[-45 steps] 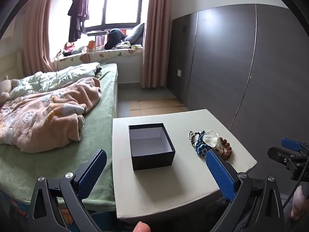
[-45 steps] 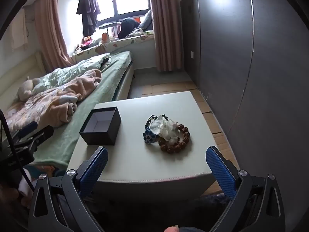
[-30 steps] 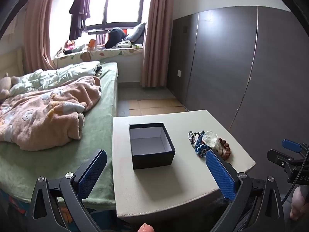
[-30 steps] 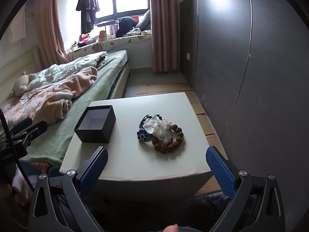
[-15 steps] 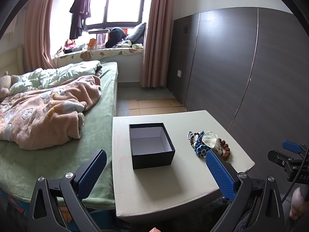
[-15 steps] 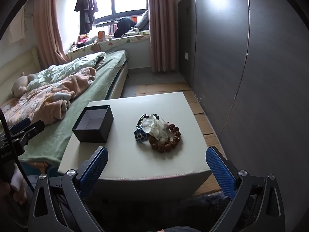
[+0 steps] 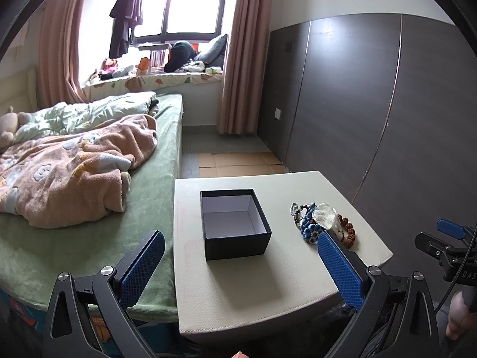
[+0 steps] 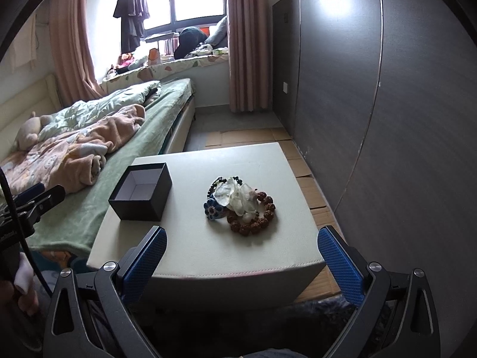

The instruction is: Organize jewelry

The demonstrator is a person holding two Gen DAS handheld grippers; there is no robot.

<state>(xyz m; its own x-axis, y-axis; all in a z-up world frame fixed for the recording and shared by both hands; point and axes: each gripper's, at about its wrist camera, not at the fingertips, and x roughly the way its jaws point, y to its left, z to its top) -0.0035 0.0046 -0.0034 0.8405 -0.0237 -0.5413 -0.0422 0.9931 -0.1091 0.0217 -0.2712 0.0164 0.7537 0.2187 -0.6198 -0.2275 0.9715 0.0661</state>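
Note:
An open black box (image 7: 235, 223) (image 8: 141, 192) with a white inside stands empty on the cream table (image 7: 253, 283) (image 8: 202, 256). To its right lies a small heap of jewelry (image 7: 323, 223) (image 8: 241, 205): a brown bead bracelet (image 8: 256, 223), clear crystal pieces (image 8: 238, 198), a blue flower piece (image 8: 213, 208) and a dark bead string. My left gripper (image 7: 238, 256) is open, held before the table's near edge, facing the box. My right gripper (image 8: 241, 252) is open too, facing the jewelry from the near edge. Neither holds anything.
A bed (image 7: 89, 185) with a green sheet and a pink blanket abuts the table's left side. A dark grey wardrobe wall (image 7: 372, 104) runs along the right. Cardboard sheets (image 7: 238, 161) cover the floor behind the table. A hand (image 7: 459, 319) holds the right tool.
The right gripper has drifted slightly right and closer, so the jewelry and box sit further left in its view. The left gripper's view has barely shifted. Both stay open.

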